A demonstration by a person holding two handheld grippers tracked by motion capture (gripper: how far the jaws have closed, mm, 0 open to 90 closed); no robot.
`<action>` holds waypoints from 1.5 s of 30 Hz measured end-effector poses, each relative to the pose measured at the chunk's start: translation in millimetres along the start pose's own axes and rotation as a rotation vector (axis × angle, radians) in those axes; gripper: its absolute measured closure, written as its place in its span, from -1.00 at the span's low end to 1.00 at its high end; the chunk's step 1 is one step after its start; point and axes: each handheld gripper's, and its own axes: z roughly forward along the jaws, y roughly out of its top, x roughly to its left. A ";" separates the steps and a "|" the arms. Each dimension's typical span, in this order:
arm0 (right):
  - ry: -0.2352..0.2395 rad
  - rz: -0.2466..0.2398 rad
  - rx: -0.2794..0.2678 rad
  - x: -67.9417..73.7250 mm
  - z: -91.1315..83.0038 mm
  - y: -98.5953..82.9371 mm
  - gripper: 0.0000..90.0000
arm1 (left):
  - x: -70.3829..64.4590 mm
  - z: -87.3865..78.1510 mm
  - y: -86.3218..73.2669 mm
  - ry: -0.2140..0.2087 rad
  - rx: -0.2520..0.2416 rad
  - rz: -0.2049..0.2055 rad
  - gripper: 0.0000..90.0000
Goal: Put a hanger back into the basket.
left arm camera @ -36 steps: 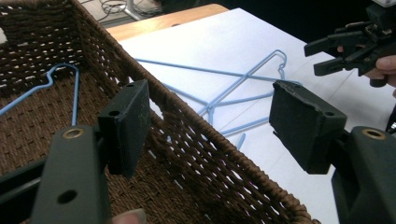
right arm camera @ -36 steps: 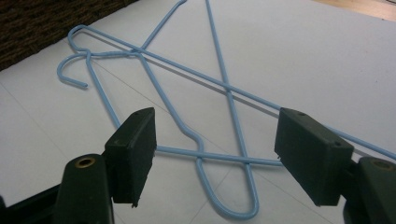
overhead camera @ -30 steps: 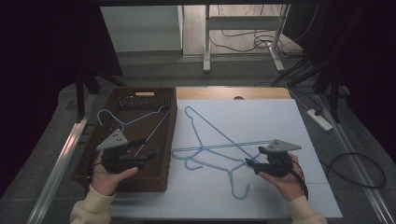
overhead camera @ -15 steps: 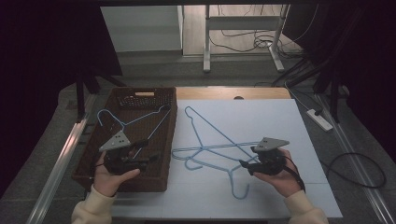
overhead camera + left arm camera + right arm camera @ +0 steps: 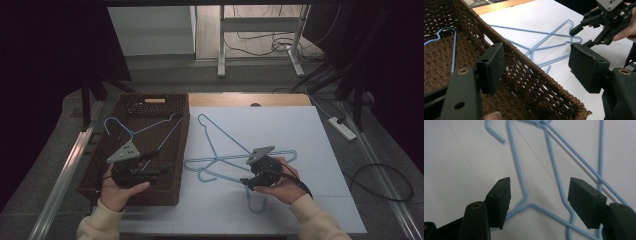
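Overlapping blue wire hangers (image 5: 225, 150) lie on the white sheet (image 5: 310, 135). Another blue hanger (image 5: 131, 133) rests in the brown wicker basket (image 5: 150, 104). My left gripper (image 5: 160, 165) hovers open over the basket's near right part. In the left gripper view it (image 5: 536, 60) straddles the basket wall (image 5: 524, 72) without touching it. My right gripper (image 5: 248, 183) is open, low over the hangers' near ends. In the right gripper view its jaws (image 5: 539, 192) frame the hanger wires (image 5: 517, 170) and grip nothing. The left gripper view also catches the right gripper (image 5: 581, 37) beyond the hangers (image 5: 549, 37).
A bare wooden strip (image 5: 240, 99) runs along the table's far edge. Past it stand desk legs (image 5: 221, 45) with cables on the floor. A power strip (image 5: 342, 127) lies on the floor to the right. The sheet's right half has free room.
My right gripper has moved left across the sheet, over the hangers' near ends, jaws still open. The left gripper has hardly shifted.
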 end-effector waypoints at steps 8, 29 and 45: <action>0.035 -0.026 0.072 0.3 14.1 13.1 -0.21 | -0.6 0.6 -0.5 -0.002 0.002 0.003 -0.35; 0.081 -0.057 0.185 5.5 39.2 34.0 0.01 | -2.1 2.1 -1.4 -0.008 0.010 0.009 -0.36; 0.102 -0.070 0.281 9.6 57.7 46.5 0.34 | -0.3 0.9 -1.3 -0.010 0.008 0.012 -0.36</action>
